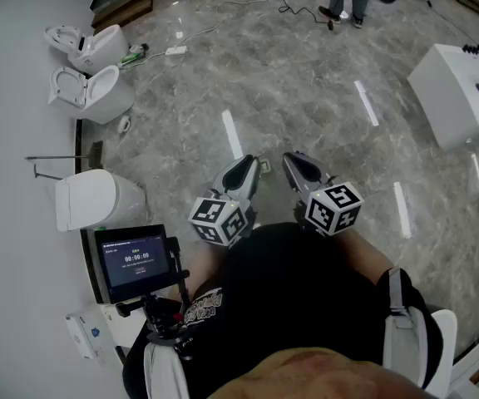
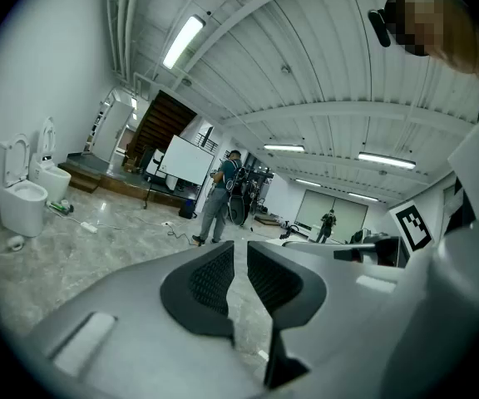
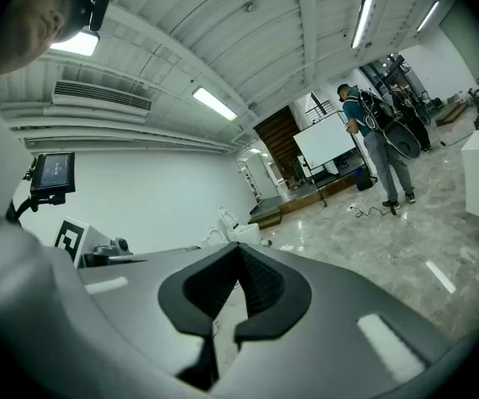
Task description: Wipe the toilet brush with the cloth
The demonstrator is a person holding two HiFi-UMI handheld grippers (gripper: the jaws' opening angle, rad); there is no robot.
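- The left gripper (image 1: pixel 245 165) sits at the frame's centre in the head view. In its own view its jaws stand barely parted, with a thin slit of floor (image 1: pixel 306 81) between the pads and nothing in them.
- The right gripper (image 1: pixel 294 161) is just beside it, clenched, with its tips meeting on nothing.
- Three white toilets line the left edge: one upper left (image 1: pixel 90 46), one below it (image 1: pixel 98 94), and a closed one (image 1: pixel 98 198) at mid-left.
- A small white object (image 1: pixel 124 125) lies on the floor beside the middle toilet.
- The toilet brush and the cloth cannot be made out in any view.
- A screen (image 1: pixel 133 260) sits lower left, and a white box (image 1: pixel 460 94) upper right.
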